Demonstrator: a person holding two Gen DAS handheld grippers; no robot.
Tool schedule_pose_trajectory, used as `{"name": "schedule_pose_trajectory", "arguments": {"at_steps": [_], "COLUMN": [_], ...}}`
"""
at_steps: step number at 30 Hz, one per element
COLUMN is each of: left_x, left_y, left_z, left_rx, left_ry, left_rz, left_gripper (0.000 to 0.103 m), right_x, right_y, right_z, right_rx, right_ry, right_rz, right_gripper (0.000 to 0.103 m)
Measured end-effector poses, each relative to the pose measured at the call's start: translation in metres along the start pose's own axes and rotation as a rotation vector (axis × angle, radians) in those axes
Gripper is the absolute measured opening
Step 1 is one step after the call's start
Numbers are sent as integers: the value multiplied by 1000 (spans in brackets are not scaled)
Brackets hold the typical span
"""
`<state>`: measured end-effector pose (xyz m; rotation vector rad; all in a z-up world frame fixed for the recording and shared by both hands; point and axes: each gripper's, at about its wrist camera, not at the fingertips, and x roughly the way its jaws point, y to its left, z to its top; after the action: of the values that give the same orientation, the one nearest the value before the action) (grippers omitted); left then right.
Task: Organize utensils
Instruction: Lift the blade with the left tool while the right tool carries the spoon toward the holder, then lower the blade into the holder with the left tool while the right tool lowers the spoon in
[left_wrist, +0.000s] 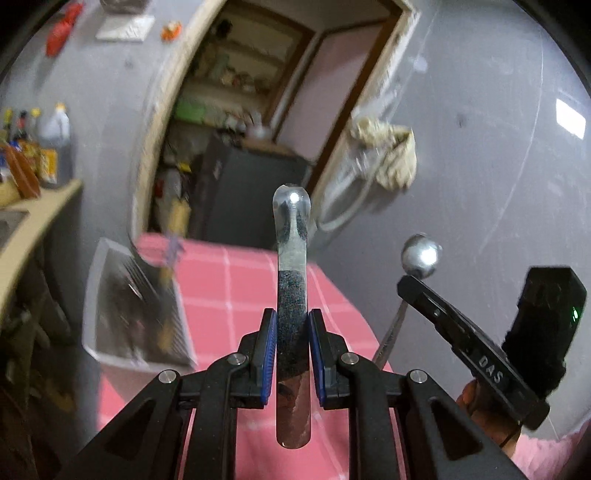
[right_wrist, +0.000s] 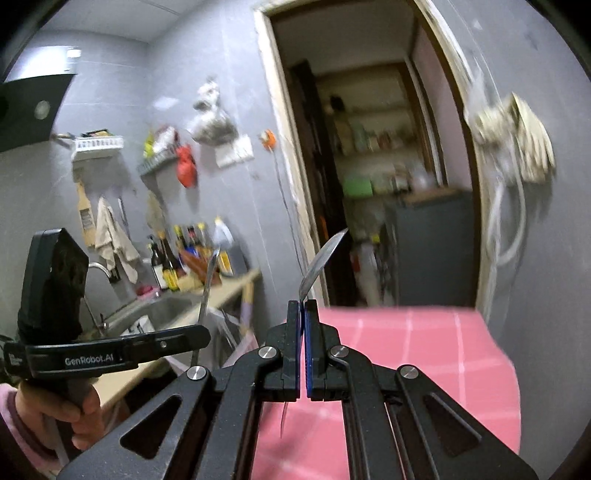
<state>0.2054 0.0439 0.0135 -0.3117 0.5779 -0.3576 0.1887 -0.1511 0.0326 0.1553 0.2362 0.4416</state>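
Observation:
My left gripper (left_wrist: 291, 325) is shut on a steel utensil handle (left_wrist: 291, 266) that stands upright between the blue pads, its rounded end up. My right gripper (right_wrist: 303, 314) is shut on a steel spoon (right_wrist: 321, 262), seen edge-on, bowl up. In the left wrist view the right gripper (left_wrist: 410, 284) shows at the right with the spoon's bowl (left_wrist: 422, 255) above it. In the right wrist view the left gripper (right_wrist: 201, 334) shows at the left, its utensil (right_wrist: 208, 280) rising from it. Both grippers hover above a pink checked table (right_wrist: 424, 354).
A grey utensil tray (left_wrist: 136, 306) holding blurred items sits at the table's left end. A counter with a sink (right_wrist: 162, 306) and bottles (right_wrist: 173, 258) lies to the left. An open doorway (right_wrist: 376, 184) is ahead, and a cloth (right_wrist: 517, 140) hangs on the right wall.

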Motion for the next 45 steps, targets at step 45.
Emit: {"name": "schedule_pose_trajectory", "arguments": {"at_steps": [45], "left_x": [10], "left_y": [101], "left_z": [-6], "left_rx": [45], "left_ry": [-196], "left_rz": [101], "left_gripper": [17], "right_x": [108], "right_y": [63], "right_z": [-61], "right_rx": [-79], "right_ry": [167], "right_rz": [176], "right_gripper": [2]}}
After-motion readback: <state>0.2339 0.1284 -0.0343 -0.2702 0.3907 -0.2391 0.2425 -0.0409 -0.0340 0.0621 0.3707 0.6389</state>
